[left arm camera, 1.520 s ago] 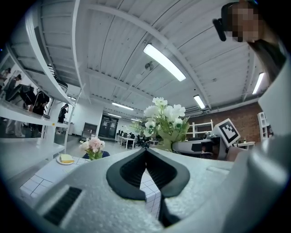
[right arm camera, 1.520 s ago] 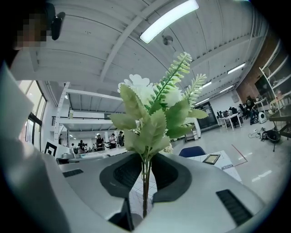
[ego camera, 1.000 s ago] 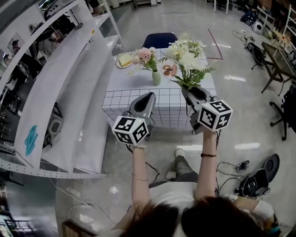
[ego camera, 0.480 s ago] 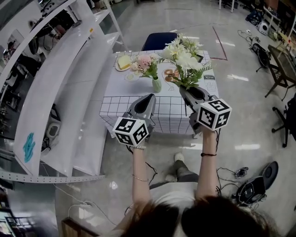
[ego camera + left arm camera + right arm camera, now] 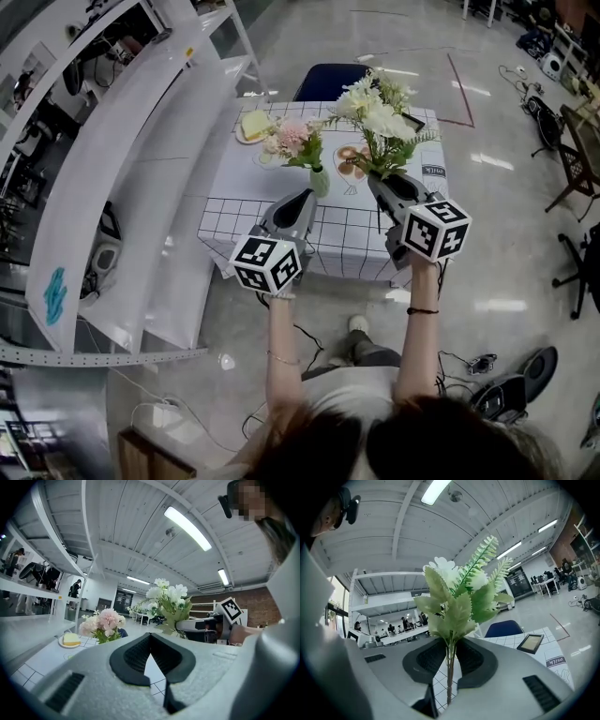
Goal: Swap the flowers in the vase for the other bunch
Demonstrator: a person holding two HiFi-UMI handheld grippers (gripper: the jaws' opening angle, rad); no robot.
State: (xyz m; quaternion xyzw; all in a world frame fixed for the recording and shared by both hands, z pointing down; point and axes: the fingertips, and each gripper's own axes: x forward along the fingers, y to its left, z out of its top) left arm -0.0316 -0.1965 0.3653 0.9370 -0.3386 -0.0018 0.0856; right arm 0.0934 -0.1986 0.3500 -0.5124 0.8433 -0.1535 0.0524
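Observation:
On the grid-patterned table (image 5: pixel 246 223) stands a small green vase (image 5: pixel 320 181) holding a pink bunch (image 5: pixel 294 141), which also shows as the pink bunch (image 5: pixel 104 622) in the left gripper view. My right gripper (image 5: pixel 379 182) is shut on the stems (image 5: pixel 449 667) of a white bunch with green leaves (image 5: pixel 379 114), held upright before the table's near edge. The white bunch (image 5: pixel 167 598) and right gripper (image 5: pixel 216 621) show at the right of the left gripper view. My left gripper (image 5: pixel 306 194) is shut and empty, level beside the right one, just short of the vase.
A plate with a yellow cake slice (image 5: pixel 253 124) sits at the table's far left, a small picture frame (image 5: pixel 530 643) at its far right. A blue chair (image 5: pixel 327 81) stands behind the table. Long white shelves (image 5: pixel 141 169) run along the left. Cables lie on the floor.
Both grippers and the person have moved forward toward the table, which now lies closer under the jaws. The white bunch travels along in the right gripper.

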